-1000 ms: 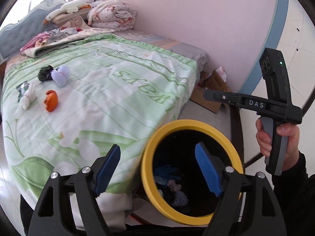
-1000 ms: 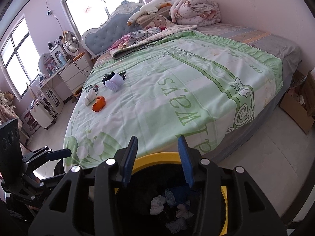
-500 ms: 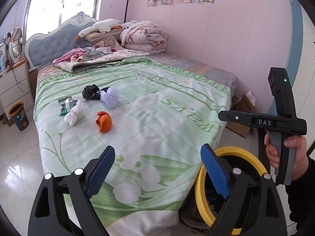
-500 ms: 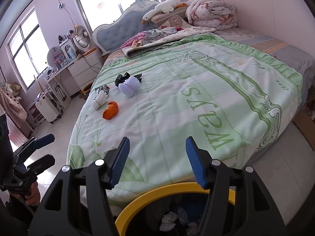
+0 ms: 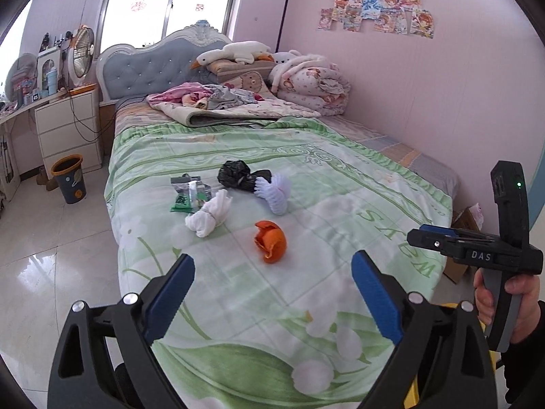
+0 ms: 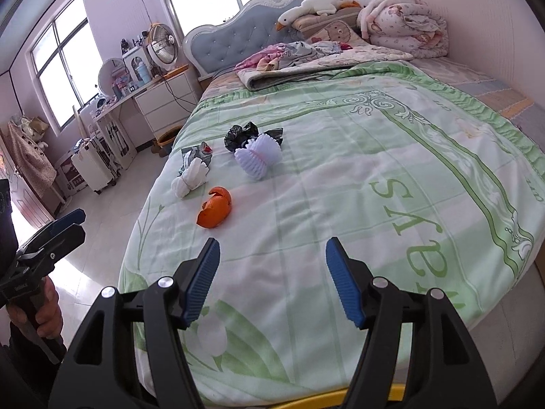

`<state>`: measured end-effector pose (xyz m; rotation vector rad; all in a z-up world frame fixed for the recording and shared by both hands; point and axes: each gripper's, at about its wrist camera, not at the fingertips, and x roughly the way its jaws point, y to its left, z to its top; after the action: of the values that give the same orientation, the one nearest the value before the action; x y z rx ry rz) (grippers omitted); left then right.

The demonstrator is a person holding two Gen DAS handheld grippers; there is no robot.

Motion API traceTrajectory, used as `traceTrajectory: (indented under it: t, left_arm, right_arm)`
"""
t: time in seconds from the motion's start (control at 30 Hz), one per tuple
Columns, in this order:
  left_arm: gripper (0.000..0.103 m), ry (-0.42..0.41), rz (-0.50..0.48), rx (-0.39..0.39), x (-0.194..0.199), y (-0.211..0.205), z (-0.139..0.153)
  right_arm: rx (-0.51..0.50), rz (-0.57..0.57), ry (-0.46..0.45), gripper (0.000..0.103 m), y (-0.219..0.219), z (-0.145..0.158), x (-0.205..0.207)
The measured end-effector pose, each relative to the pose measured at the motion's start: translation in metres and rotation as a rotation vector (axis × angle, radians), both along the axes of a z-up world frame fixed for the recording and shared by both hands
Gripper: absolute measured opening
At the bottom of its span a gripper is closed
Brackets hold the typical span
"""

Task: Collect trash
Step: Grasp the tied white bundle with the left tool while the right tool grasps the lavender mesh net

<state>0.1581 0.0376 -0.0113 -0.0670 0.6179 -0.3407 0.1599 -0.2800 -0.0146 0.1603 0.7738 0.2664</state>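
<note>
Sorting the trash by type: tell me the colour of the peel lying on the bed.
Orange. The peel shows best in the left wrist view.

"DAS" in white capitals on black body of right gripper [image 5: 430, 237], seen in left wrist view. Large green letters woven into bedspread [image 6: 357, 184], upside down from foot of bed, not readable for sure. Posters [image 5: 376, 10] on wall and green wrapper [image 5: 187, 194] on bed: print too small to read.

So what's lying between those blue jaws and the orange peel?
Nothing: only bare green bedspread separates the left gripper from the orange peel, in the left wrist view.
</note>
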Motion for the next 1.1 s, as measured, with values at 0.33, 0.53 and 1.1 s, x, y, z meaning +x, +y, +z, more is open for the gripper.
traceTrajectory:
  t: [0.33,0.53,1.1]
  left_arm:
    - [0.093,0.053,0.095,0.042,0.062,0.032,-0.024]
    - [0.093,0.093,0.094,0.080,0.105,0.032,-0.045]
    - [0.093,0.154,0.098,0.020,0.181,0.038,-0.085]
  right_arm:
    - [-0.010,0.046,0.032,0.063,0.035,-0.013,0.073]
    - [-0.030,0.057,0.048,0.064,0.053,-0.023,0.115]
    - [-0.115,0.072,0.091,0.064,0.099,-0.062,0.236]
